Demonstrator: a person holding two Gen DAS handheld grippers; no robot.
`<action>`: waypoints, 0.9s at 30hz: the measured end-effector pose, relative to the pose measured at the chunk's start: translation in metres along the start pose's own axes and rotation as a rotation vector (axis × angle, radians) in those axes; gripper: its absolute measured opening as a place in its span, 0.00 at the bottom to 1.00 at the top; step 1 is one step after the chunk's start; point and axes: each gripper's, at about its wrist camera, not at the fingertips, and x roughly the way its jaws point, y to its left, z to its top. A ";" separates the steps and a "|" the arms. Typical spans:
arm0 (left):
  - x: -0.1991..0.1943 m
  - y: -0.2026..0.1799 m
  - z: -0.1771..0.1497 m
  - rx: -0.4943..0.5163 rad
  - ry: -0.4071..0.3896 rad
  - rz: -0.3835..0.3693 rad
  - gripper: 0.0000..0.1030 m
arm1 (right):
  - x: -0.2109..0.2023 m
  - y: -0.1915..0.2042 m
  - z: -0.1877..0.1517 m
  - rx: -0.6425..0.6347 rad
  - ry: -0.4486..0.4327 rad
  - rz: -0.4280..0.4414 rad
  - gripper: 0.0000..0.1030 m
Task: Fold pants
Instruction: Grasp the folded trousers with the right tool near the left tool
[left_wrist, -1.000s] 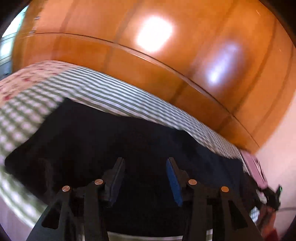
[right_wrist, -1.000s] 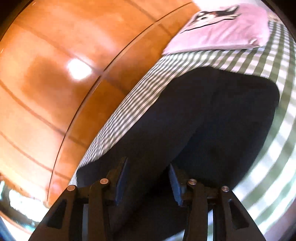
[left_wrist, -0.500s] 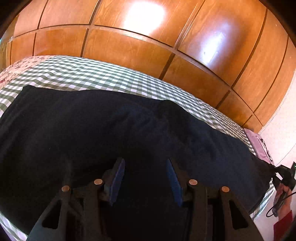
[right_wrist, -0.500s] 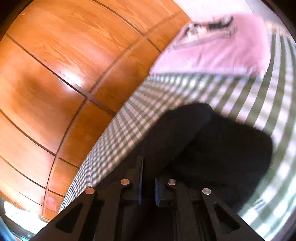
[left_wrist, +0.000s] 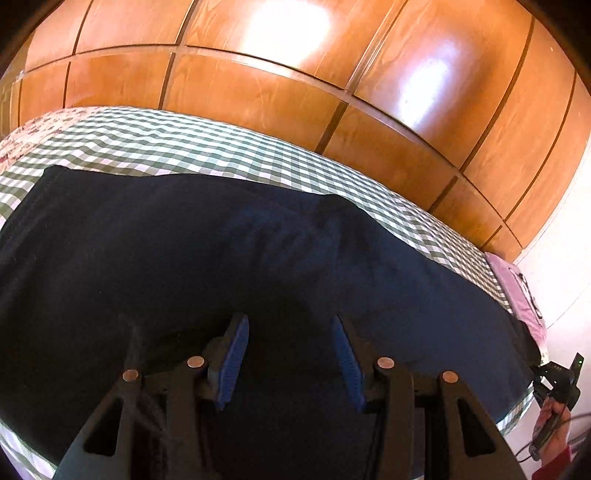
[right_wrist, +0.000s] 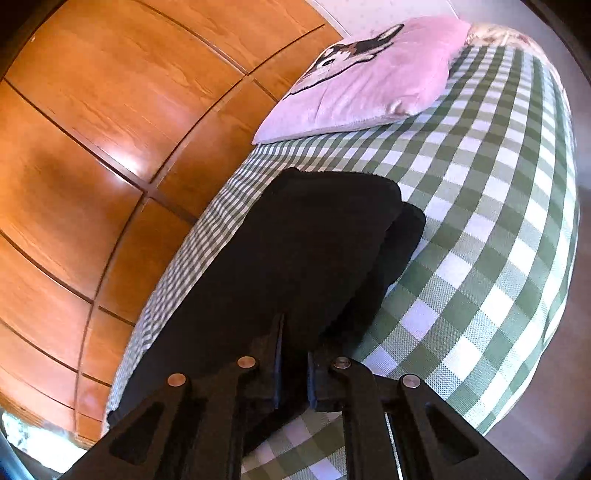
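Note:
Dark navy pants (left_wrist: 229, 251) lie stretched across the green checked bed (left_wrist: 177, 147), legs running to the right. My left gripper (left_wrist: 290, 354) is open and empty, its blue pads just above the middle of the pants. In the right wrist view the pants (right_wrist: 295, 236) show their leg ends, one cuff lying over the other. My right gripper (right_wrist: 293, 363) is shut on the near edge of the pants leg. The right gripper also shows far right in the left wrist view (left_wrist: 554, 380).
A pink cushion (right_wrist: 369, 81) with a dog picture lies beyond the leg ends. Wooden wardrobe panels (left_wrist: 295, 74) run along the far side of the bed. The bed's edge (right_wrist: 554, 258) drops off to the right.
My right gripper has closed on the pants leg edge and pulled back, showing more bed. My left gripper has stayed open while its view steadied over the pants.

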 end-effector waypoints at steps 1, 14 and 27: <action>-0.001 0.001 0.002 -0.013 0.004 -0.006 0.47 | -0.003 0.005 0.001 -0.009 -0.010 -0.030 0.15; 0.010 -0.019 0.042 -0.016 -0.022 -0.004 0.47 | -0.015 0.152 -0.026 -0.445 -0.045 0.102 0.28; 0.026 0.012 0.022 -0.043 -0.078 -0.027 0.47 | 0.162 0.365 -0.159 -0.596 0.614 0.540 0.28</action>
